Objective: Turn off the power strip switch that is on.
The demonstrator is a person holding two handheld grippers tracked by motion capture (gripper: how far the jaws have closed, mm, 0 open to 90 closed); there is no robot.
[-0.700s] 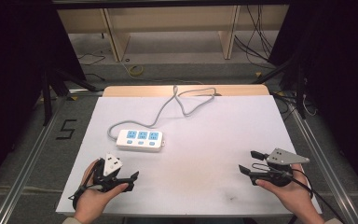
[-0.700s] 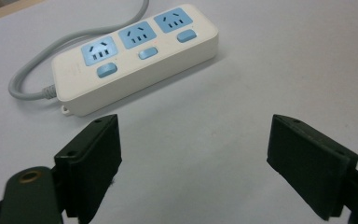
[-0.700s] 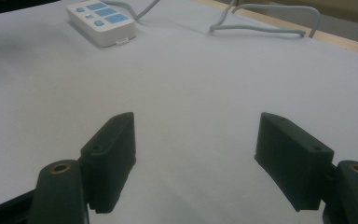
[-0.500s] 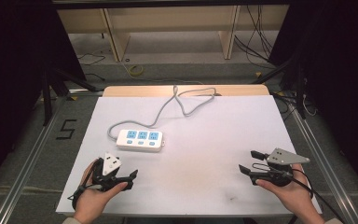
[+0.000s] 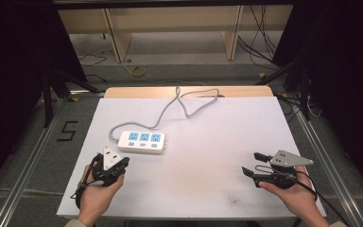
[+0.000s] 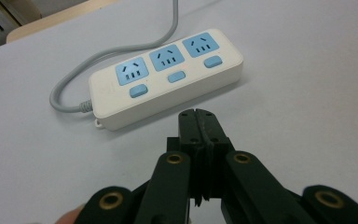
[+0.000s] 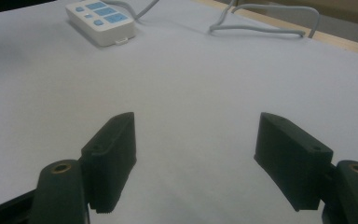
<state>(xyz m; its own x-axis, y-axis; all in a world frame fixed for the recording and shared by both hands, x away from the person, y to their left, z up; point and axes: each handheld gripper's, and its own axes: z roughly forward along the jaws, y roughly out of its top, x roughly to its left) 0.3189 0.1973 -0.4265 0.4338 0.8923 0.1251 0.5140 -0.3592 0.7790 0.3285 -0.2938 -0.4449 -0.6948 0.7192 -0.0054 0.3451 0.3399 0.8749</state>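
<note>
Right now I have the wide white-covered table (image 5: 208, 189) under both hands, its pale wooden edge showing at the far side. On it, left of the middle, lies the white three-outlet power strip with blue sockets and blue switch buttons (image 5: 142, 141); its grey cable (image 5: 179, 105) snakes off toward the far edge in a loose loop. The strip lies flat, and nothing is plugged into any of its sockets.

My left gripper (image 5: 121, 165) sits just on the near side of the strip, apart from it and pointing at it. In the left gripper view its black jaws are pressed together with nothing between them, and the strip (image 6: 165, 77) lies just beyond their tips. My right gripper (image 5: 255, 163) rests well apart from the strip, near the table's right edge. In the right gripper view its jaws stand wide with bare table between them, and the strip (image 7: 100, 22) is far off at the upper left.

As I judge it, the work has barely begun: nothing is gripped or touched. The left gripper looks closest to acting on the strip, perhaps with its closed tips on a button. Everything remains to do.
</note>
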